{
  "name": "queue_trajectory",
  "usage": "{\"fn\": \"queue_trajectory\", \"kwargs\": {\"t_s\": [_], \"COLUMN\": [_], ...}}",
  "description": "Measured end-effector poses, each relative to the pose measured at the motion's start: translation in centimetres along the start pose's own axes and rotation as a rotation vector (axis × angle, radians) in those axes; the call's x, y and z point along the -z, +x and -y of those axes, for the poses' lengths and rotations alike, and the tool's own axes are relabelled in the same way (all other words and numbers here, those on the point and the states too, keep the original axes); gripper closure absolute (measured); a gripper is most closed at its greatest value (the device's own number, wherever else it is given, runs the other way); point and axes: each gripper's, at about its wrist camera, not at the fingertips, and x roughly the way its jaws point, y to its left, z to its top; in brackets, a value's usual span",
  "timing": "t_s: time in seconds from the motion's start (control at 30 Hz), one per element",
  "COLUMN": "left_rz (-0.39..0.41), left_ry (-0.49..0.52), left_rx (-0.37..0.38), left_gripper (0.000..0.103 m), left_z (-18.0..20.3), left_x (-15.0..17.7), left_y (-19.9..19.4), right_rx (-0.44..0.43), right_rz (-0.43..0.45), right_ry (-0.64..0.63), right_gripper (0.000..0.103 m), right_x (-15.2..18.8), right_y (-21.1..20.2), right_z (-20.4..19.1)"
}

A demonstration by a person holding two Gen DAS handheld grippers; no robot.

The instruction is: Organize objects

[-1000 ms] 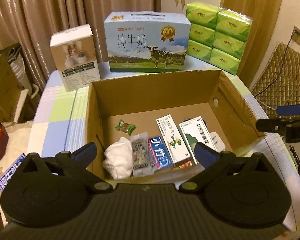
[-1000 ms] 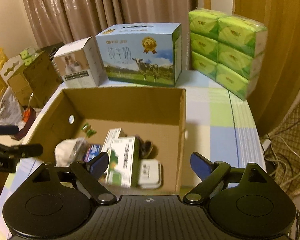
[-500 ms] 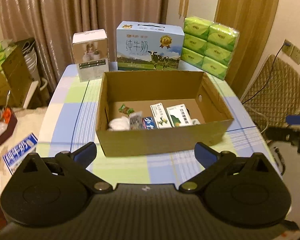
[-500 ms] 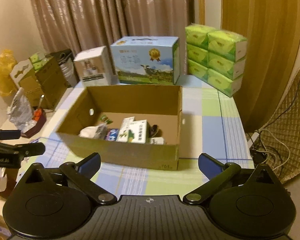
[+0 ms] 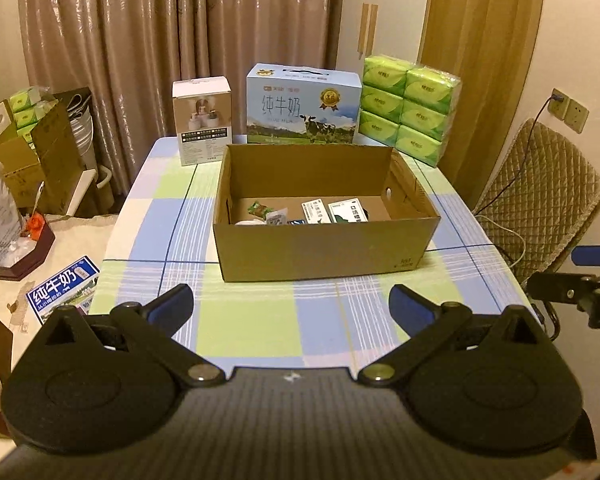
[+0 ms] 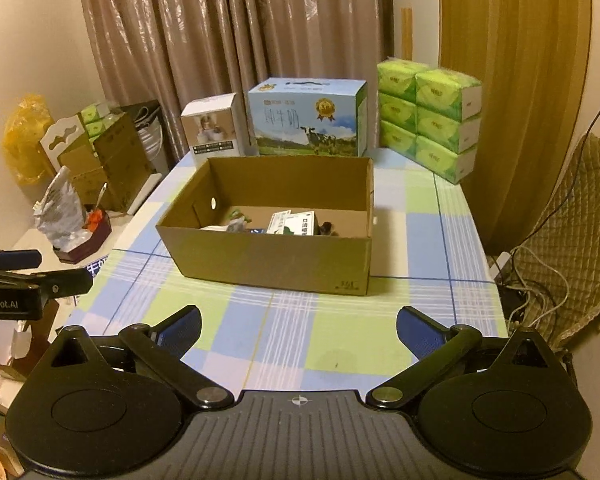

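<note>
An open cardboard box (image 5: 320, 252) (image 6: 268, 260) stands in the middle of the checked table. Inside lie several small items: white-green medicine boxes (image 5: 348, 212) (image 6: 296, 222), a green candy (image 5: 260, 209), a small packet (image 5: 277, 217) and a white cloth (image 5: 246, 222). My left gripper (image 5: 292, 304) is open and empty, held back over the table's near edge. My right gripper (image 6: 298, 324) is open and empty, also near the front edge. The right gripper shows at the right of the left wrist view (image 5: 580, 280); the left gripper shows at the left of the right wrist view (image 6: 24, 280).
Behind the box stand a blue milk carton case (image 5: 302, 110), a white product box (image 5: 203, 120) and a stack of green tissue packs (image 5: 410, 106). A quilted chair (image 5: 540, 192) is to the right. Cartons and clutter (image 5: 28, 148) sit left of the table.
Both grippers have pulled back and up from over the box to the table's near edge. The box and its contents have not moved.
</note>
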Motion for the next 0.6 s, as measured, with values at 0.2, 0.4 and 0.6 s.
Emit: {"fn": "queue_trajectory", "kwargs": {"t_s": [0.2,0.4,0.6], "left_rz": [0.009,-0.001,-0.007], "left_ry": [-0.002,-0.01,-0.018], "left_rx": [-0.028,-0.017,-0.015], "left_gripper": [0.001,0.001,0.001], "left_z": [0.4,0.7,1.1], "left_x": [1.1,2.1,2.8], "left_y": [-1.2,-1.5,-1.7], "right_rx": [0.002,0.002,0.0], "right_rz": [0.01,0.014,0.006], "right_ry": [-0.01,-0.002,0.013], "right_gripper": [0.002,0.002,0.002], "right_x": [0.5,0.8,1.8], "right_y": [-1.2,-1.7,-2.0], "right_z": [-0.6,-0.7,-0.6]}}
